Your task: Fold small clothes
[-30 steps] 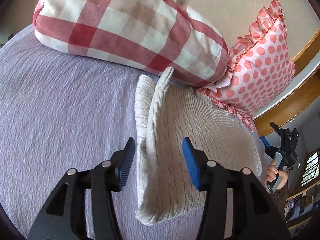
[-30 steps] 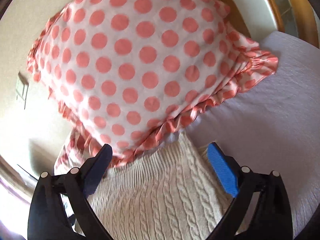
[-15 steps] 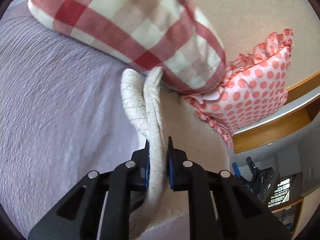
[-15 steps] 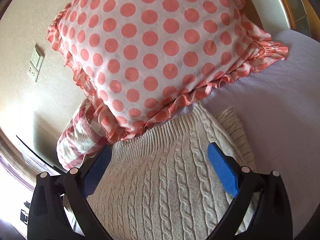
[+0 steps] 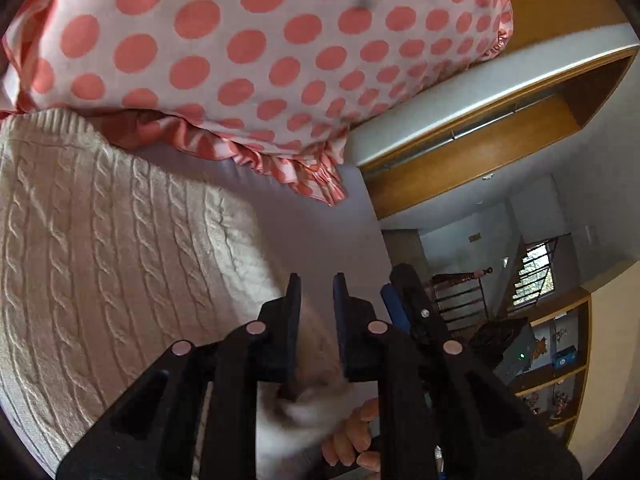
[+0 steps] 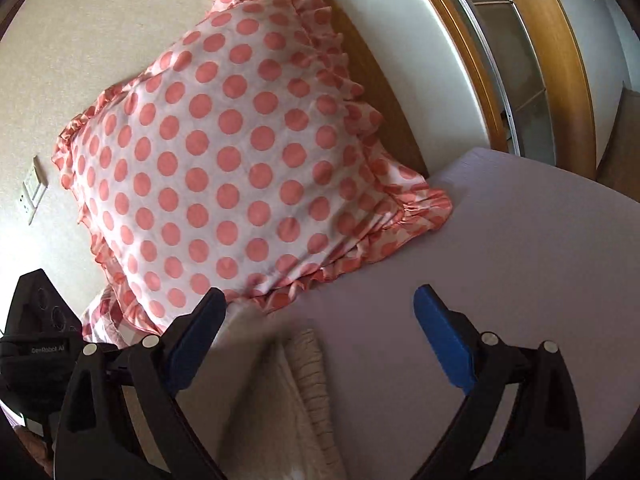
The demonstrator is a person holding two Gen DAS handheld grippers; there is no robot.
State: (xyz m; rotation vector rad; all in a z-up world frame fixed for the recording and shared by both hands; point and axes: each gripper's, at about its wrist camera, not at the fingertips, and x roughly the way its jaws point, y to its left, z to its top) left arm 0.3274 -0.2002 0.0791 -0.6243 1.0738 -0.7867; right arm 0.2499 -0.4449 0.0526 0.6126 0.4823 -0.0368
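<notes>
A cream cable-knit sweater (image 5: 100, 264) lies on the lilac bed sheet (image 5: 312, 224), its ribbed hem under the polka-dot pillow. My left gripper (image 5: 316, 308) is nearly shut on a fold of the sweater's edge, whose cloth (image 5: 316, 360) shows blurred between the fingers. In the right wrist view the sweater's folded edge (image 6: 304, 392) lies below my right gripper (image 6: 320, 332), which is wide open and empty above it. The right gripper also shows in the left wrist view (image 5: 404, 304), just right of the left one.
A pink polka-dot ruffled pillow (image 6: 224, 160) leans on the wall at the bed's head. A red check pillow (image 6: 102, 316) peeks out beside it. A wooden cabinet frame (image 6: 528, 60) stands past the bed's edge. Bare sheet (image 6: 520, 260) lies to the right.
My left gripper closed on the sweater's raised fold and carried it rightward across the sweater towards the right gripper. The right gripper drew back and right, staying open.
</notes>
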